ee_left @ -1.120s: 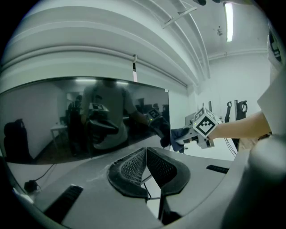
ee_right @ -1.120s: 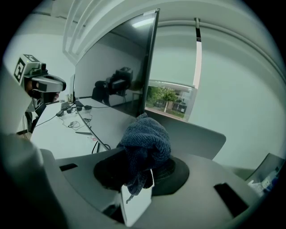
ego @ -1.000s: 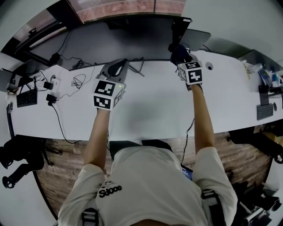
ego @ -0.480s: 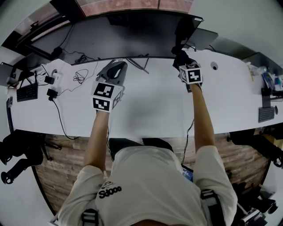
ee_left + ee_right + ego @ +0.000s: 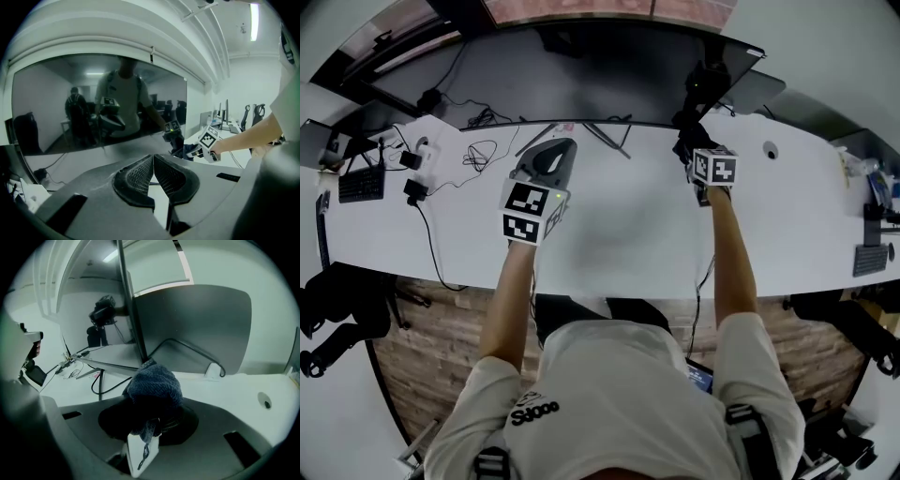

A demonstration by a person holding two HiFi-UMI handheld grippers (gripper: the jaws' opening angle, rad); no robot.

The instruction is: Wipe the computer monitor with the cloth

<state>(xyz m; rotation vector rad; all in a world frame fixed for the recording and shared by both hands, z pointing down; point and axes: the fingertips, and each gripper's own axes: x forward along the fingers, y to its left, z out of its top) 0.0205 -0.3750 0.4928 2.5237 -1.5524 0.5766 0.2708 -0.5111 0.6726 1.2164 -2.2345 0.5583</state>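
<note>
"What does the person wear?"

"A pale T-shirt [image 5: 628, 384] with short sleeves and dark letters [image 5: 532, 410] on it. Dark straps [image 5: 741, 424] too."

"And the left gripper [image 5: 153, 157]?"

"Grey, with 2 bumpy black pads [image 5: 137, 177]. Its white cube [image 5: 532, 211] has black square marks."

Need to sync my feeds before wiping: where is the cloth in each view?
Head view: cloth at the right gripper's tip, by the monitor's right end.
Left gripper view: cloth right of centre.
Right gripper view: cloth central, between the jaws.
Shared landmark: the monitor.
</note>
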